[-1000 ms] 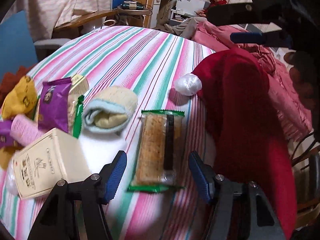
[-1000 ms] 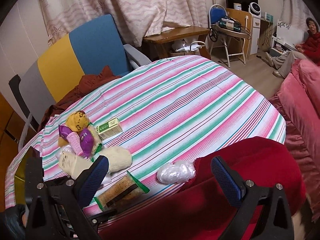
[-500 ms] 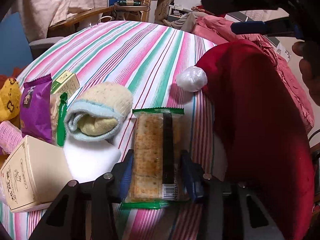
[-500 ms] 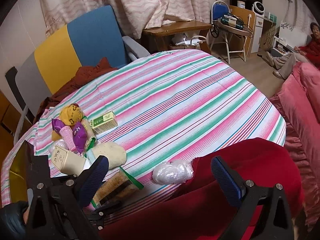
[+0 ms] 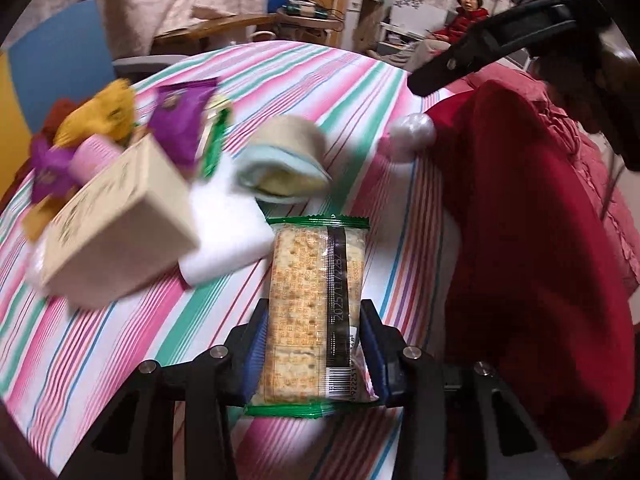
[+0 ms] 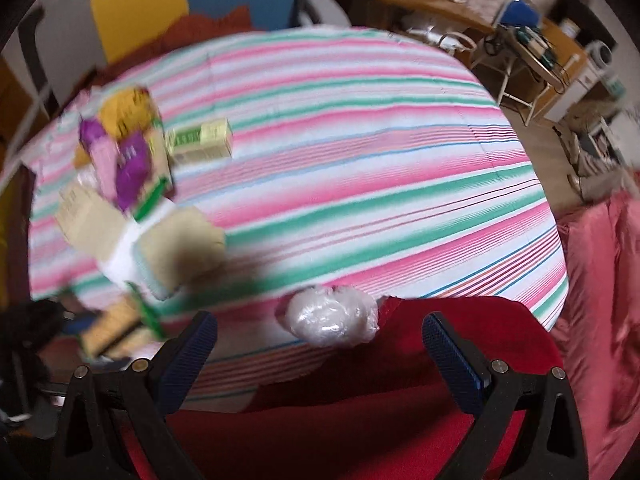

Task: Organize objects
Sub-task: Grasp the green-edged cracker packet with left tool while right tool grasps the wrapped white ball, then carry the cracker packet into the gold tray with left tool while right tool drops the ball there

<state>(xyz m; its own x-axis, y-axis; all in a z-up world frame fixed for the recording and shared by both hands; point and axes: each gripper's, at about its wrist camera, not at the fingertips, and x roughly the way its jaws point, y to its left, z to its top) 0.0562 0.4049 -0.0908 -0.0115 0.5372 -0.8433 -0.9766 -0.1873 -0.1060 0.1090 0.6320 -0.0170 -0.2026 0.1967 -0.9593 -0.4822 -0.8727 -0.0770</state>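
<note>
The left gripper (image 5: pixel 314 344) is clamped on a cracker packet (image 5: pixel 316 312), its blue pads pressing the packet's two long sides near the barcode end. The packet points away from the camera, its green-edged far end reaching toward a rolled towel (image 5: pixel 284 160); whether it is raised off the striped tablecloth (image 5: pixel 320 76) cannot be told. Just left of the packet lies a white pad (image 5: pixel 228 232), and on it leans a cream box (image 5: pixel 116 224). Farther left sits a blurred cluster: a purple snack bag (image 5: pixel 182 118), a pink roll (image 5: pixel 94 154) and a yellow plush toy (image 5: pixel 100 116).

The right gripper (image 6: pixel 320 354) hangs with its jaws spread wide and nothing between them, above the near edge of the table. Ahead of it a crumpled clear plastic bag (image 6: pixel 332 316) rests on the tablecloth, touching a red cloth (image 6: pixel 400 400) draped at the table's edge. A small green-and-yellow box (image 6: pixel 202 140) lies apart from the cluster. In the background a person (image 5: pixel 464 20) in red sits.
</note>
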